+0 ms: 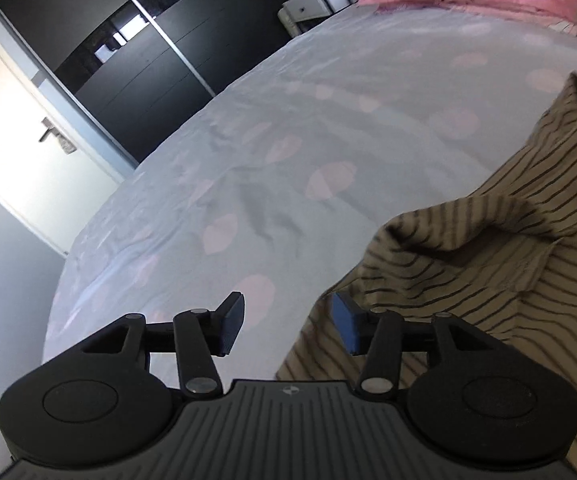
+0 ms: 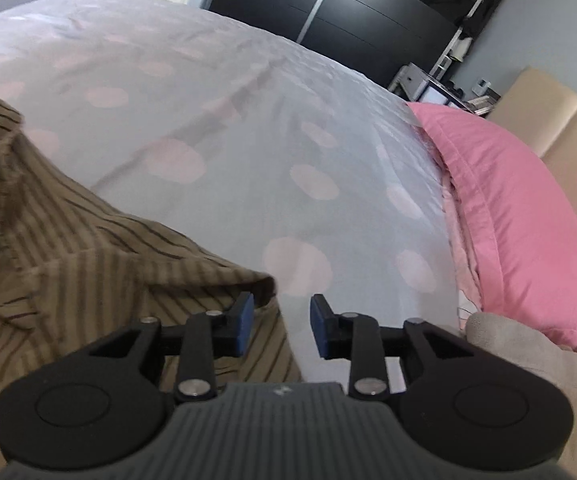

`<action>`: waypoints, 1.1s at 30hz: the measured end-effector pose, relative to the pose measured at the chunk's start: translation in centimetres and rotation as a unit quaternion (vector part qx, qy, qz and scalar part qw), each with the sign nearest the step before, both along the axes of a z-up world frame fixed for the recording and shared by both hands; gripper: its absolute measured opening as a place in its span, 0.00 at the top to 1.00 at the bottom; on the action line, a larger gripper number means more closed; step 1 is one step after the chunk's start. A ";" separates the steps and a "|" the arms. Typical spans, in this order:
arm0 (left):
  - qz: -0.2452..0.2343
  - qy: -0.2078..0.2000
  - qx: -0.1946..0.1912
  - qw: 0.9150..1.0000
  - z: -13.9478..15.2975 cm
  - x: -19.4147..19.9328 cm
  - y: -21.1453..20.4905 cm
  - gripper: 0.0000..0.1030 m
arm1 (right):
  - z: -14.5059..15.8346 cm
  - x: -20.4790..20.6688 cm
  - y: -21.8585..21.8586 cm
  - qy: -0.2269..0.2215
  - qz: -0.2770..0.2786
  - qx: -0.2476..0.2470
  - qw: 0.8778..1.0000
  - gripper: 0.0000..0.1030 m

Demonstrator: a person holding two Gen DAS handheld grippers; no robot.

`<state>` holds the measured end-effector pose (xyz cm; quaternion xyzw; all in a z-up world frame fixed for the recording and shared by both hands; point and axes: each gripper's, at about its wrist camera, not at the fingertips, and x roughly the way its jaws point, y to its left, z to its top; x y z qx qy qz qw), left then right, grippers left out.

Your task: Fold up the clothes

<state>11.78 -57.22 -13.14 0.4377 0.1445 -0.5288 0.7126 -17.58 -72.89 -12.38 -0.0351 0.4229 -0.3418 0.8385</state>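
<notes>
A tan shirt with thin dark stripes (image 1: 488, 256) lies rumpled on the bed, filling the right side of the left wrist view and the left side of the right wrist view (image 2: 60, 264). My left gripper (image 1: 288, 326) is open at the shirt's left edge, its right finger over the cloth and its left finger over the bedsheet. My right gripper (image 2: 282, 326) is open too, at the shirt's right edge beside a folded-over corner. Nothing is held between either pair of fingers.
The bedsheet (image 1: 268, 160) is pale with pink dots and lightly creased. A pink pillow (image 2: 516, 216) lies at the head of the bed, with a beige cloth (image 2: 528, 360) near my right gripper. A dark wardrobe (image 1: 128, 40) and a white door (image 1: 20, 140) stand beyond.
</notes>
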 end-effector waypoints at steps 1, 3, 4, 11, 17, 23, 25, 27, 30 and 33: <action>-0.010 0.014 0.002 1.000 0.2 -0.7 -0.1 0.53 | 0.5 -0.2 1.0 -0.005 0.018 0.006 1.000 0.61; -0.029 0.030 0.013 0.999 0.2 -2.3 -0.6 0.51 | 1.2 -0.2 2.9 -0.012 0.051 0.016 0.999 0.58; -0.035 0.021 0.019 0.999 -0.2 -3.1 -1.3 0.51 | 1.3 0.0 3.7 -0.012 0.068 0.022 0.997 0.58; -0.030 -0.068 0.062 0.995 -5.4 -4.5 -6.6 0.55 | -1.0 2.7 5.4 0.026 0.123 0.015 0.992 0.60; 0.007 -0.017 0.041 0.999 -6.0 -2.9 -8.2 0.84 | -1.7 3.5 4.8 0.022 0.129 0.036 0.991 0.81; 0.005 -0.010 0.031 0.999 -5.8 -2.5 -7.6 0.85 | 0.5 1.5 7.2 -0.020 0.149 0.030 0.988 0.60; 0.007 -0.024 0.038 0.999 -6.2 -2.7 -7.5 0.85 | 0.4 1.8 8.2 -0.014 0.162 0.021 0.986 0.54; 0.009 -0.022 0.044 0.999 -6.4 -2.8 -7.4 0.85 | -0.5 2.8 8.4 0.009 0.155 0.003 0.988 0.60; 0.027 -0.004 0.032 0.999 -5.9 -2.3 -7.1 0.98 | -1.5 3.9 7.5 0.021 0.123 -0.004 0.992 0.99; 0.050 0.013 0.007 0.999 -4.6 -1.1 -6.6 1.00 | -0.1 3.4 5.2 -0.034 0.081 0.022 0.996 0.99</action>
